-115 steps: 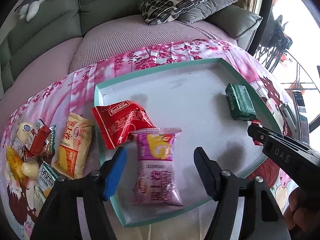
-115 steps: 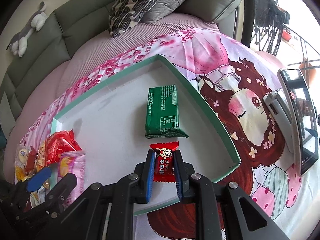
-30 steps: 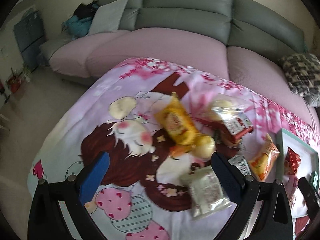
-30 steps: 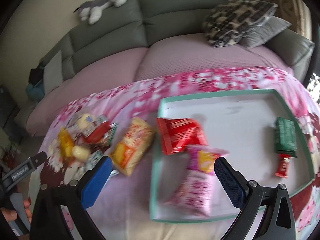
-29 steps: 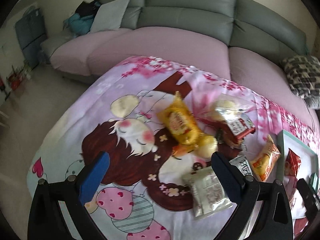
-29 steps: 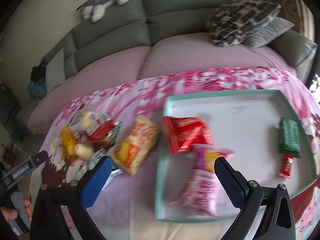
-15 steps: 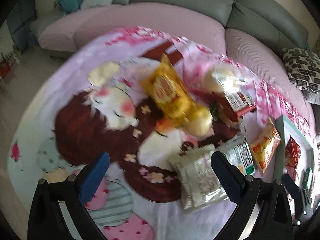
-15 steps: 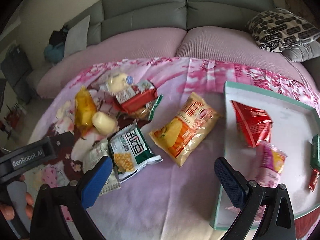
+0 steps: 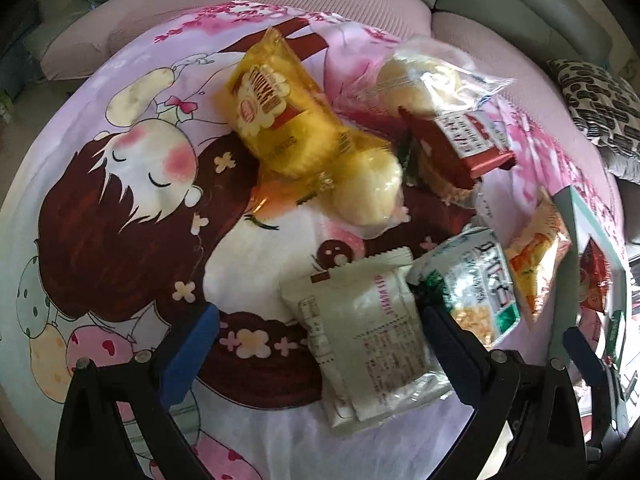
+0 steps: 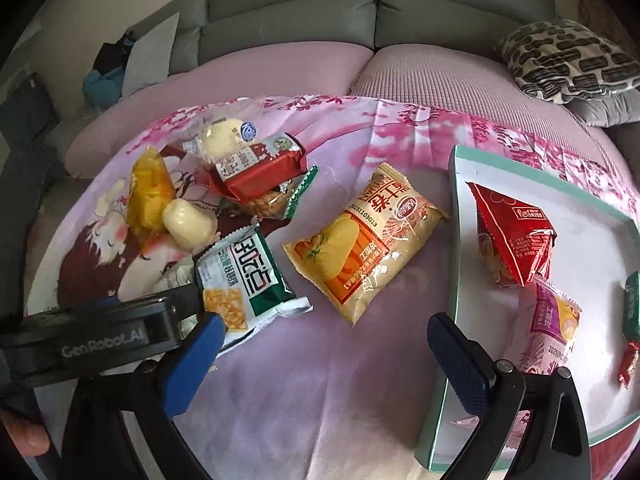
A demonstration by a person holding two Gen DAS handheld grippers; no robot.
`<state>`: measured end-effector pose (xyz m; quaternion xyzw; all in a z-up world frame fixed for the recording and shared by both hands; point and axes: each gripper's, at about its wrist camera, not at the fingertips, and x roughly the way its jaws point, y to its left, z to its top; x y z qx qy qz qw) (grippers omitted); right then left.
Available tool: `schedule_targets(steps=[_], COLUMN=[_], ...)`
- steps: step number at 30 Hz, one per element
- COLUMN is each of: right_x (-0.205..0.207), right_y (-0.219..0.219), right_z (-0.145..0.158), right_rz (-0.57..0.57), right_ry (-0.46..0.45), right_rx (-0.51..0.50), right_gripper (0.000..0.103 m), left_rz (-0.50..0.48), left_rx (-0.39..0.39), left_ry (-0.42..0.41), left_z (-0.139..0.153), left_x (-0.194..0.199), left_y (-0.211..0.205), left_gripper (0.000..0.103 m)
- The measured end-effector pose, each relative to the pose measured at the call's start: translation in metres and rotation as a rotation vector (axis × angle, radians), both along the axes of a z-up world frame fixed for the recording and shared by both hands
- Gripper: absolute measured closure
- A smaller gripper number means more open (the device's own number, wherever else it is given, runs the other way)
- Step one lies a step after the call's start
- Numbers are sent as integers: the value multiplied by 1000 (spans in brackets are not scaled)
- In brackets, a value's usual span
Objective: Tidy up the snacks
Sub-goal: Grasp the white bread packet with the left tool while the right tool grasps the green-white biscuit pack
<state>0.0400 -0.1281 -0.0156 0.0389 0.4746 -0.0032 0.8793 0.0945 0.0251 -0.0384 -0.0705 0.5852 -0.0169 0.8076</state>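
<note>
While four snacks lie in my tray (image 10: 452, 216), about seven remain on the surface (image 10: 320, 380); my left tongs (image 9: 316, 344) and right tongs (image 10: 324, 344) gape empty.

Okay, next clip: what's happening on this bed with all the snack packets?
A person with a handheld gripper in each hand is sorting snacks into a teal-rimmed tray. The tray already holds a red packet, a pink packet, a green packet and a small red candy. Both grippers are empty, jaws wide open. The left gripper hovers over a white packet in the loose pile; the right gripper hangs near an orange packet beside the tray.
</note>
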Motion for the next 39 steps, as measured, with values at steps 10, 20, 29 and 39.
schedule_targets(steps=[10,20,29,39], right_x=[1,3,9,23], right_y=[4,32,49,52], right_z=[-3,-1,-2,-12], right_rz=[16,128,169,170], right_ry=[-2,-33,-39,-16], right_rx=[-15,-26,-31,-43], right_gripper=[1,1,19,20], left_rz=[-5,4,14,19], left_rx=[18,49,43,70], left_ry=[11,2,-6,-3], left_z=[0,1,10,11], left_x=[-8,-8,-6,0], left_y=[15,39,54,61], left_gripper=[2,36,45,45])
